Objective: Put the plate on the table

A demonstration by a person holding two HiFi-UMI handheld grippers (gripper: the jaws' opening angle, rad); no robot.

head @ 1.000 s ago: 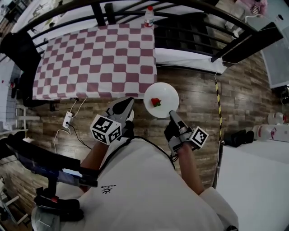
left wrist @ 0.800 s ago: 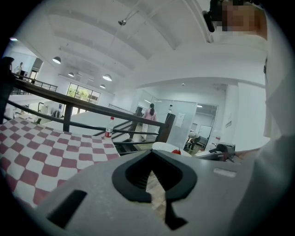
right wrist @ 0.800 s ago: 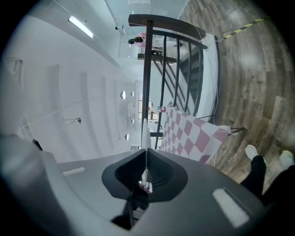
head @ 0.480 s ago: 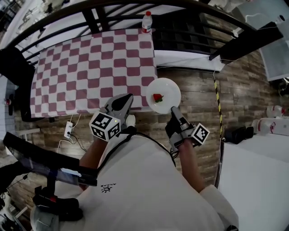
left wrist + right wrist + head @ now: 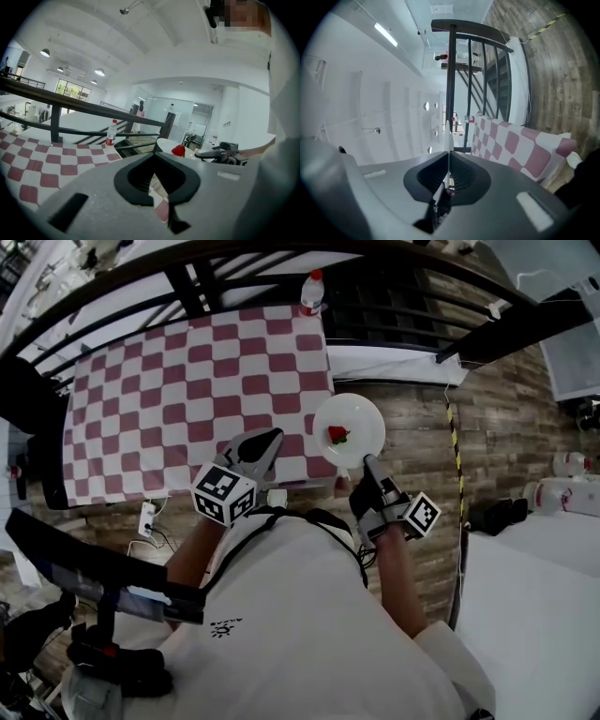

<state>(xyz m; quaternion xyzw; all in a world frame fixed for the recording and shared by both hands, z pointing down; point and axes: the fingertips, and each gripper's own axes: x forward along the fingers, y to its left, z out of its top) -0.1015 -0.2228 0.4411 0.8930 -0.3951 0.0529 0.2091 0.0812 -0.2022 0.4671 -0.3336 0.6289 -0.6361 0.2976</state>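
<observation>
The plate (image 5: 361,416) is up in the air, pinched at its six o'clock rim by my right gripper (image 5: 367,465), whose jaws are clamped on the thin white edge. A small red piece of food (image 5: 337,435) lies on it, left of its middle. The plate's eight o'clock side overlaps the near right corner of the table (image 5: 187,381) with its red-and-white checked cloth; the rest is above the wooden floor (image 5: 412,442). My left gripper (image 5: 265,440), at nine o'clock of the plate, has its jaws together on nothing. A bottle (image 5: 310,292) stands at the table's far right corner.
</observation>
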